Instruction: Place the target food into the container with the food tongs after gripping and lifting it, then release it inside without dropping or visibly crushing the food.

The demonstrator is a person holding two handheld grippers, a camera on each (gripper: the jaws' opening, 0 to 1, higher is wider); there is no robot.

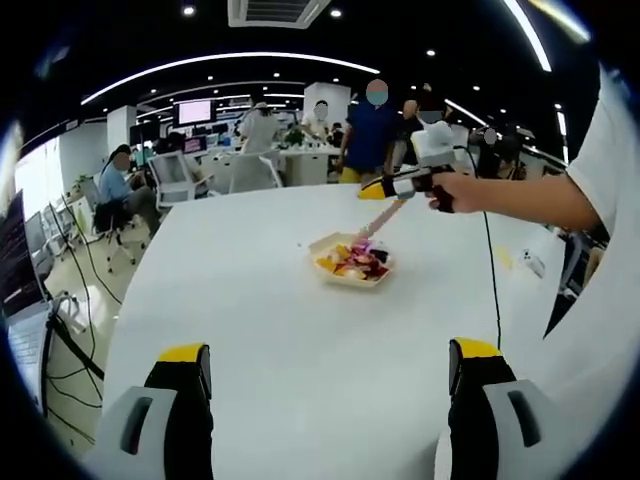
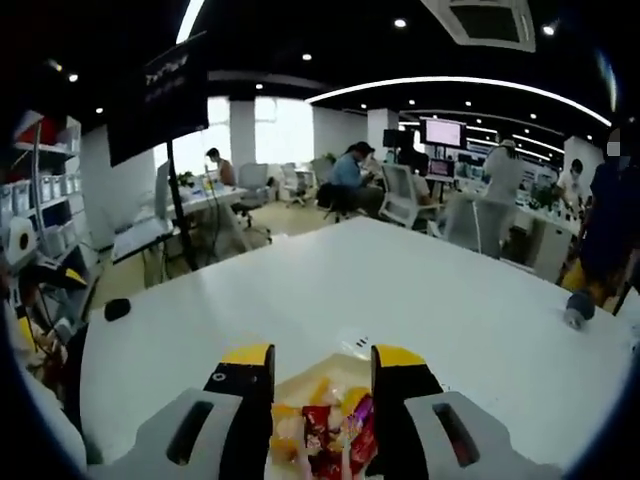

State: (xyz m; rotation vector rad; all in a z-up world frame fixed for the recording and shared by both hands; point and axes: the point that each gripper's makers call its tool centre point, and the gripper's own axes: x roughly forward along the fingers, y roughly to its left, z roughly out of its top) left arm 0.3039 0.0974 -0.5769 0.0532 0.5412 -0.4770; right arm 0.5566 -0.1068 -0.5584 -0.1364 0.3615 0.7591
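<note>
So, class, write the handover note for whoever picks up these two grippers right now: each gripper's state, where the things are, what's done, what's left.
Left gripper: open, holding nothing, hovering over bare white table.
Right gripper: shut on the food tongs, held by the person's hand, tong tips down at the container.
Container: on the table, holding colourful wrapped food; seen directly below the right gripper's jaws.
Done: tongs gripped and brought to the container.
Left: whether a piece is in the tongs cannot be told; release it gently inside, then withdraw.
</note>
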